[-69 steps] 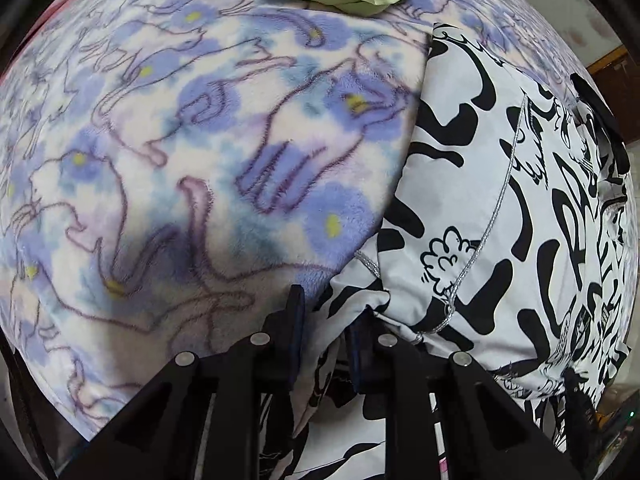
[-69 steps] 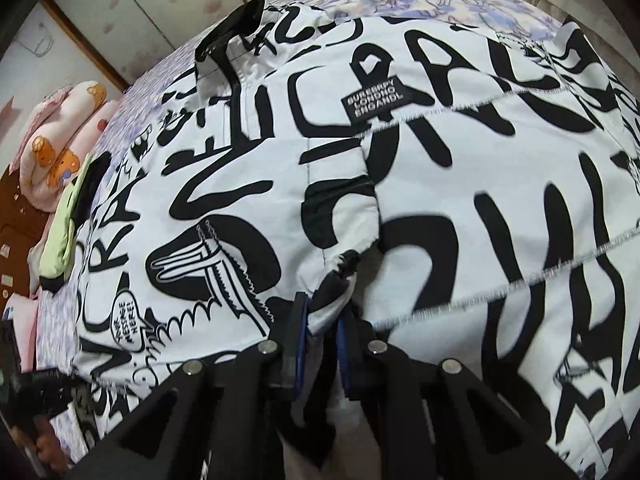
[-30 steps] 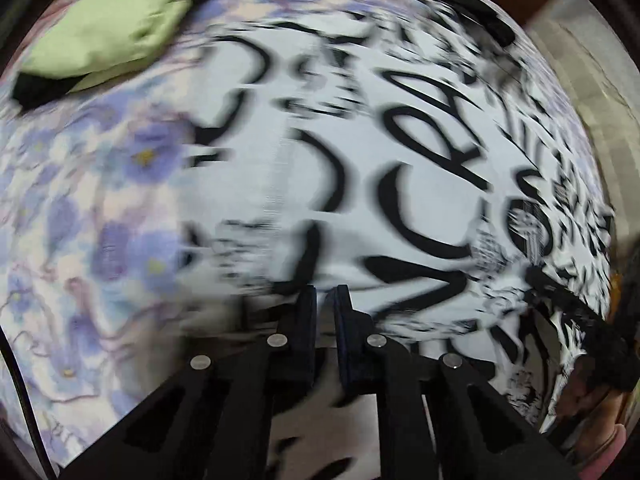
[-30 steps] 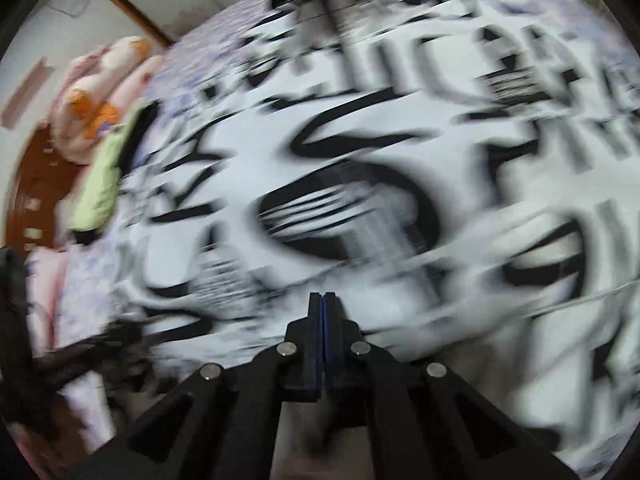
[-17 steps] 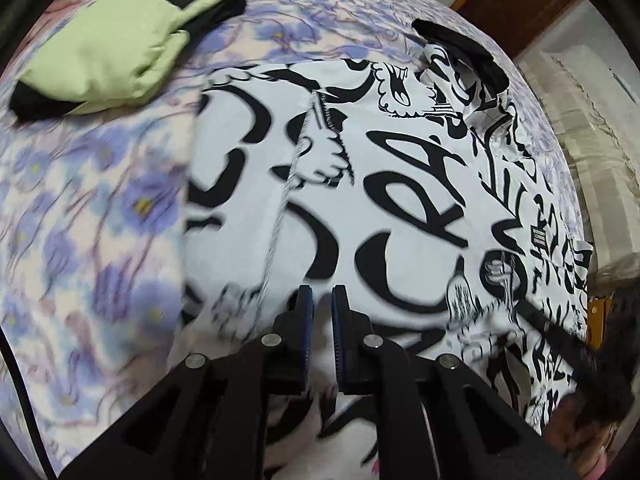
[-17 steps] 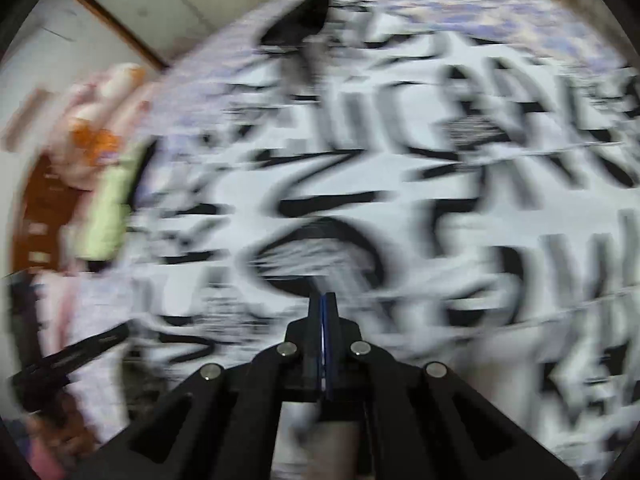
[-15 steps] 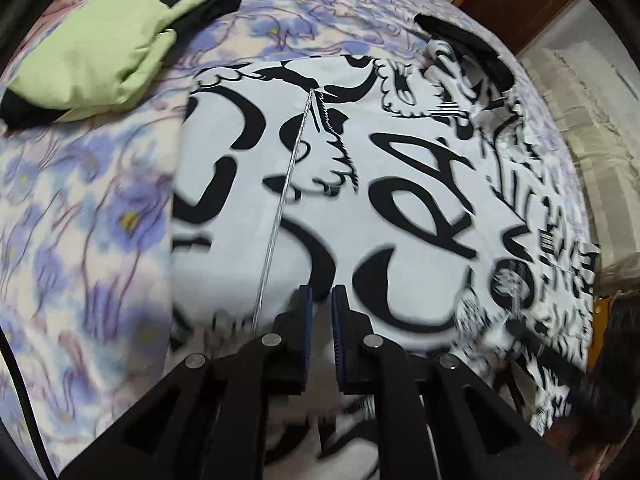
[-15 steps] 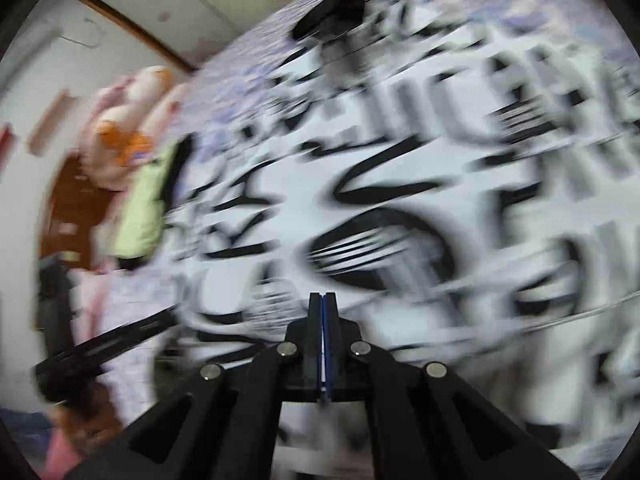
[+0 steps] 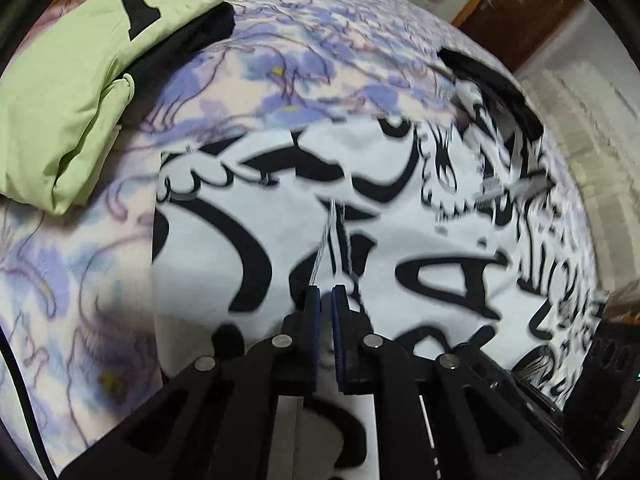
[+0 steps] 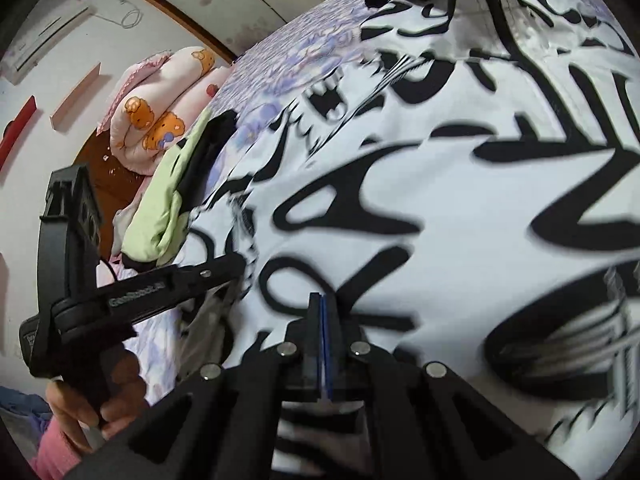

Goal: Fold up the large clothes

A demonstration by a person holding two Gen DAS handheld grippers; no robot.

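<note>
The black-and-white printed jacket (image 9: 280, 216) is lying spread across the flowered blanket (image 9: 280, 76), filling the middle and the 3 o'clock side of the left wrist view, and nearly everything from 12 to 5 o'clock in the right wrist view. Its long axis is running away from both tools, from the near hem at 6 o'clock toward the black collar (image 9: 492, 80) at about 1 o'clock.

The left gripper (image 9: 325, 300) is hovering over the near edge with a narrow gap between its fingers; cloth is showing through the gap, but whether it is pinching any I cannot tell. The right gripper (image 10: 321, 308) is clenched, pads pressed flat together with nothing visibly between them, and the jacket is lying straight ahead of it at 12 o'clock.

From the right wrist view, the left gripper is sitting at 9 o'clock, its tip just touching the jacket's left edge. A folded green garment (image 9: 72, 92) is lying at 10 o'clock, apart from the jacket.

The left tool seems nearer to a free edge, so it would probably lead the next fold, carrying that side across toward 3 o'clock.
</note>
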